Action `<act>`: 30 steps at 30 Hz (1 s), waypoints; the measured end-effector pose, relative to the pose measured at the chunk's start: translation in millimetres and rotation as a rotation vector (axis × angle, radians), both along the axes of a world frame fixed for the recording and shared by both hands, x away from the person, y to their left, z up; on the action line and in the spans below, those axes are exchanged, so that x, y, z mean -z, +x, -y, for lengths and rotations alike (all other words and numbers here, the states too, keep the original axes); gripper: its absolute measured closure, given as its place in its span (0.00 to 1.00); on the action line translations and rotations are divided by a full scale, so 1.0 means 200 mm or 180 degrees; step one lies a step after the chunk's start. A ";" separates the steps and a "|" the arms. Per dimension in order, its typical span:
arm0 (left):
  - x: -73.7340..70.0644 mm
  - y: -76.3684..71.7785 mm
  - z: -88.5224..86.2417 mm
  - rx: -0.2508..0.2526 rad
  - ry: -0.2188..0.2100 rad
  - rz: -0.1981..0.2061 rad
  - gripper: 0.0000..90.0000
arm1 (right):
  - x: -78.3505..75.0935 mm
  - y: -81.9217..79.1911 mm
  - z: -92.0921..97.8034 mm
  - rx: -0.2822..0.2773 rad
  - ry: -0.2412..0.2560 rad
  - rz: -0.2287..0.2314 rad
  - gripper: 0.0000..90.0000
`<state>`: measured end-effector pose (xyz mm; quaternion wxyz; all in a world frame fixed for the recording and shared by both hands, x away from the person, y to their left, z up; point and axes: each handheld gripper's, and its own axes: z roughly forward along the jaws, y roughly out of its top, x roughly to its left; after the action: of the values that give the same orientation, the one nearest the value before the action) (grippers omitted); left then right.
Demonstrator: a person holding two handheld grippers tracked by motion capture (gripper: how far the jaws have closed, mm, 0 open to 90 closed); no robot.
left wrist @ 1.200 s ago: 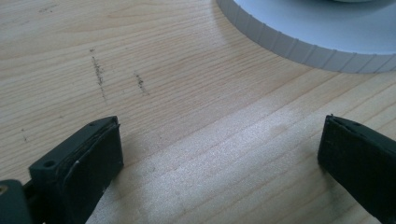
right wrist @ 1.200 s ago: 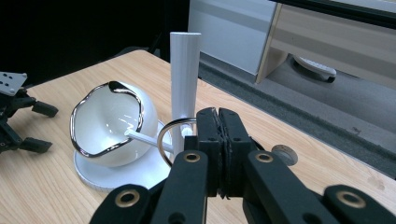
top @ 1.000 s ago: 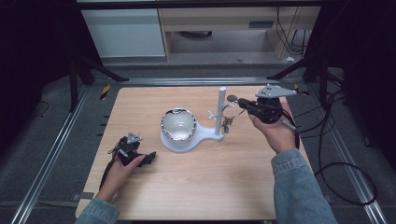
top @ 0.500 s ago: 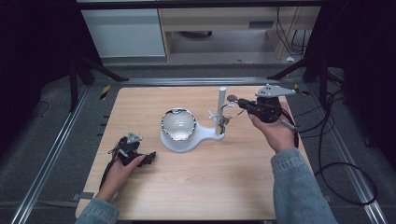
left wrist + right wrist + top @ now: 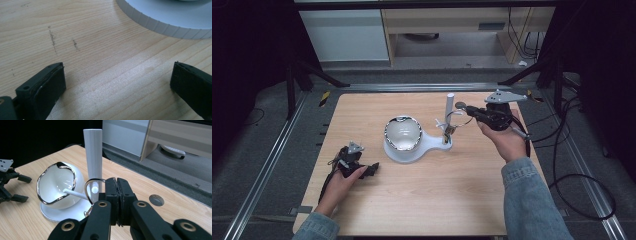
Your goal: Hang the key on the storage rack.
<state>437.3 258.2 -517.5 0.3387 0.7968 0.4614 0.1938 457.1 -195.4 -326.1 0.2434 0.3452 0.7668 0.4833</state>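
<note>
- Metal ring (image 5: 92, 187) sits pinched at the tips of the right gripper (image 5: 117, 185), whose jaws are pressed together on the ring's edge; in the high view the ring (image 5: 454, 118) hangs just ahead of that gripper (image 5: 472, 111).
- Ring loop lies directly in front of the white post (image 5: 93, 157), with the thin white peg (image 5: 76, 193) that juts from the post at the loop's level; whether the peg passes through the loop cannot be told.
- White stand base (image 5: 412, 150) carries the post (image 5: 449, 117) and a white bowl (image 5: 402, 134) with a shiny wavy rim; the bowl lies beyond the post as seen from the right gripper.
- Right hand (image 5: 507, 140) holds the right gripper above the table (image 5: 432, 200), near its far right edge.
- Left gripper (image 5: 371, 169) rests low on the table, its jaws spread wide with bare wood between them.
- Ribbed edge of the stand base (image 5: 160, 23) lies ahead of the left gripper, apart from both jaws.
- Left hand (image 5: 339, 182) grips the left gripper from behind.
</note>
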 end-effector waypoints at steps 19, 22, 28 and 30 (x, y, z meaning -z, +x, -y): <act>0.00 0.00 0.00 -0.0001 -0.0001 0.0000 0.00 | 0.02 0.03 0.00 0.0048 0.0029 -0.0054 0.98; 0.00 0.00 0.00 -0.0001 -0.0001 0.0000 0.00 | 0.02 0.03 0.01 0.0071 0.0038 -0.0073 0.98; 0.00 0.00 0.00 0.0004 0.0004 0.0002 0.00 | 0.03 0.04 0.01 0.0096 0.0046 -0.0117 0.97; 0.00 0.00 0.00 0.0006 0.0005 0.0003 0.00 | 0.04 0.04 0.01 0.0112 0.0052 -0.0132 0.96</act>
<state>437.5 258.4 -517.5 0.3385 0.7974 0.4604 0.1941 465.5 -197.8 -333.2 0.2331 0.3706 0.7616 0.4779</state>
